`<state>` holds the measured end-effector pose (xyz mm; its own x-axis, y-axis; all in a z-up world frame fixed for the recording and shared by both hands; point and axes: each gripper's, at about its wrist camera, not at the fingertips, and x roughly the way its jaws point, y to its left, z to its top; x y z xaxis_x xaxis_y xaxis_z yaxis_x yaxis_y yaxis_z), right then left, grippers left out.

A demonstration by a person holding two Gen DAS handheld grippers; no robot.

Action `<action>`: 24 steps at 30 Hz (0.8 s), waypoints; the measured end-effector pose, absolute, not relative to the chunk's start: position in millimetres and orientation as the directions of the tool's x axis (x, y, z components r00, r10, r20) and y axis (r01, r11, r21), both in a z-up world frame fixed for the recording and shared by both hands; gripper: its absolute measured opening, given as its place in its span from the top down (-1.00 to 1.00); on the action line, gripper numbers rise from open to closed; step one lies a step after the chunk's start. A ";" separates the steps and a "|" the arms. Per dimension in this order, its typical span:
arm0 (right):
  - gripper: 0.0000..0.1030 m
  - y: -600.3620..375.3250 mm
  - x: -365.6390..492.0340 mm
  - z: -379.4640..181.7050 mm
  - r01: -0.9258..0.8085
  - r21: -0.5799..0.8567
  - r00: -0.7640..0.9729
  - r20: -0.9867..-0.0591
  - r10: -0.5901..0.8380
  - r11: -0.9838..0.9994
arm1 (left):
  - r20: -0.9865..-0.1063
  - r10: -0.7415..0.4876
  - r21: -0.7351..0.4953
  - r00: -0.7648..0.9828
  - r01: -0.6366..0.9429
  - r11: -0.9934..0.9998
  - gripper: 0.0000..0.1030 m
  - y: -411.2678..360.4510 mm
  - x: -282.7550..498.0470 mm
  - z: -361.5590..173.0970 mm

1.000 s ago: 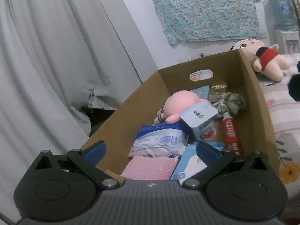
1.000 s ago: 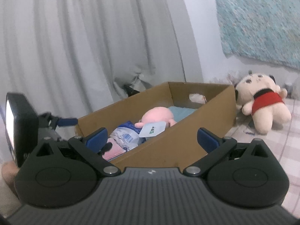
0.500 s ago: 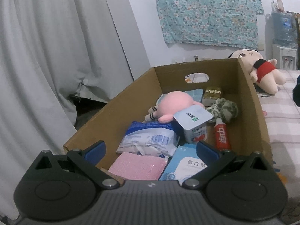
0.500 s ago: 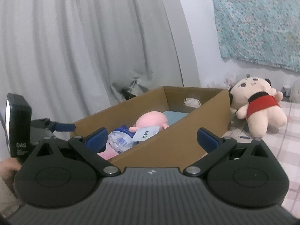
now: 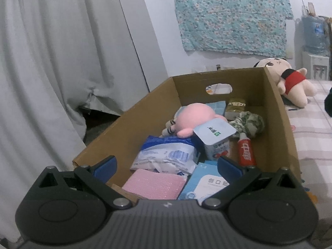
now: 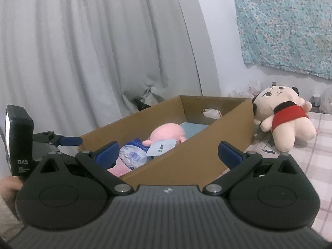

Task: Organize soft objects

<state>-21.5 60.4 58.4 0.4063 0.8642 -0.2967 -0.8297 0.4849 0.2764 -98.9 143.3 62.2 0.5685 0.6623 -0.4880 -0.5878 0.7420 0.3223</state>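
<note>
Both views, one moment. The landmark is the box [image 5: 145, 112], an open cardboard carton with a hand-hole in its far wall, standing on a checked bedspread [image 5: 313, 128] in front of a grey curtain [image 5: 51, 62].

Left gripper [image 5: 167, 167]: I hold it just short of the box's near end, looking along its length. Its fingers are spread wide and grip nothing — the blue pads frame the near contents without touching them.

Right gripper [image 6: 169, 153]: I hold it outside the box's right long wall, looking across it. Its fingers are likewise spread wide and empty. In this view my left gripper appears at the box's near-left corner, with part of my hand [image 6: 8, 188] below it.

Contents, read from the near end of the box: a pink pad [image 5: 154, 184] and a pale blue packet [image 5: 204, 186] side by side; behind them a crumpled blue-and-white pouch [image 5: 166, 155] and a yogurt cup [image 5: 216, 139] with its lid tilted up; a red tube [image 5: 245, 151] along the right wall.

Soft things inside the box: a pink plush [image 5: 197, 117] lies in the middle, its lower edge touching the cup's lid, and a green-and-white bundle [image 5: 250, 122] lies near the right wall, above the tube. A gold carton [image 5: 235, 108] lies towards the far wall.

Soft thing outside the box: a doll [image 6: 284, 120] in a red top lies on the bedspread just beyond the far right corner. A floral cloth [image 5: 232, 14] hangs on the wall behind.
</note>
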 end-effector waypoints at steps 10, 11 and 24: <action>-0.98 70.3 -14.7 47.5 -0.806 0.296 0.409 -0.345 0.845 0.512 | -0.522 0.632 0.296 0.572 -0.574 0.764 -1.00 147.5 -95.4 62.7; -0.98 70.5 -14.9 47.0 -0.809 0.294 0.407 -0.343 0.847 0.508 | -0.521 0.636 0.301 0.570 -0.574 0.761 -1.00 146.7 -95.6 62.2; -0.98 85.5 -35.0 48.0 -0.884 0.165 0.375 -0.307 0.875 0.437 | -0.510 0.647 0.290 0.567 -0.595 0.750 -1.00 149.3 -99.9 62.9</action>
